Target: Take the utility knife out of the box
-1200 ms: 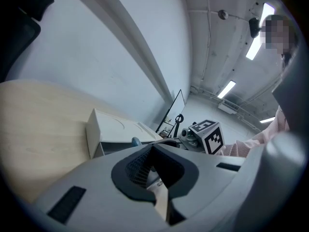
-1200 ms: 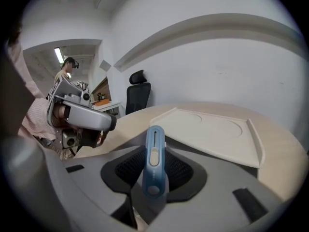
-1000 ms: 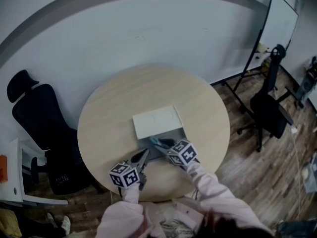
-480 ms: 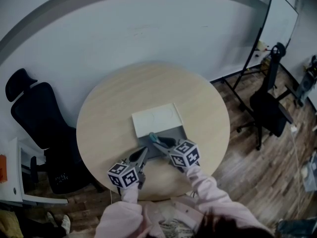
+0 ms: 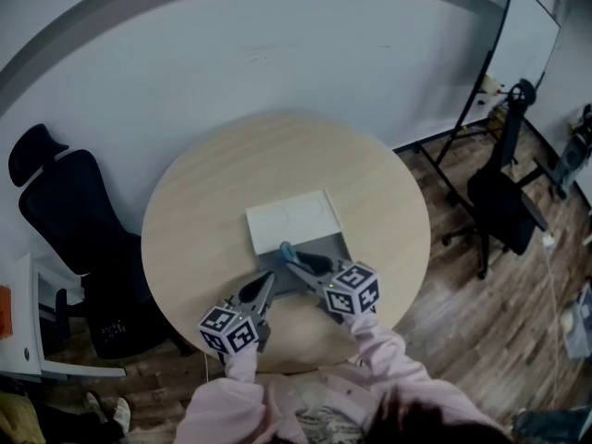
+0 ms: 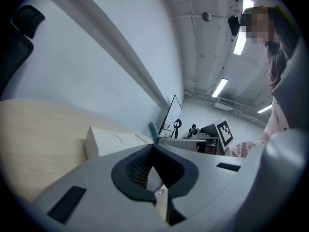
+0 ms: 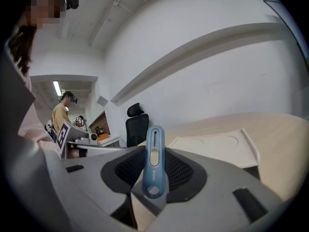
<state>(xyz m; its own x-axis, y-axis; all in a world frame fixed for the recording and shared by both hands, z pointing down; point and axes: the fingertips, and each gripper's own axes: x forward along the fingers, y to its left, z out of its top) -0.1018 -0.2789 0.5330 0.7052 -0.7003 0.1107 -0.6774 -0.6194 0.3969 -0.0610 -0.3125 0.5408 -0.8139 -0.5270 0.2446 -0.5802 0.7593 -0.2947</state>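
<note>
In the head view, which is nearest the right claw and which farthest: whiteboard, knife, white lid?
1. Knife: gripped in the right claw itself.
2. White lid: just beyond the claw's tips.
3. Whiteboard: far right, by the wall.

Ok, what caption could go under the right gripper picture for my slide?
Right gripper pinching the blue utility knife, white box lid behind.
</note>
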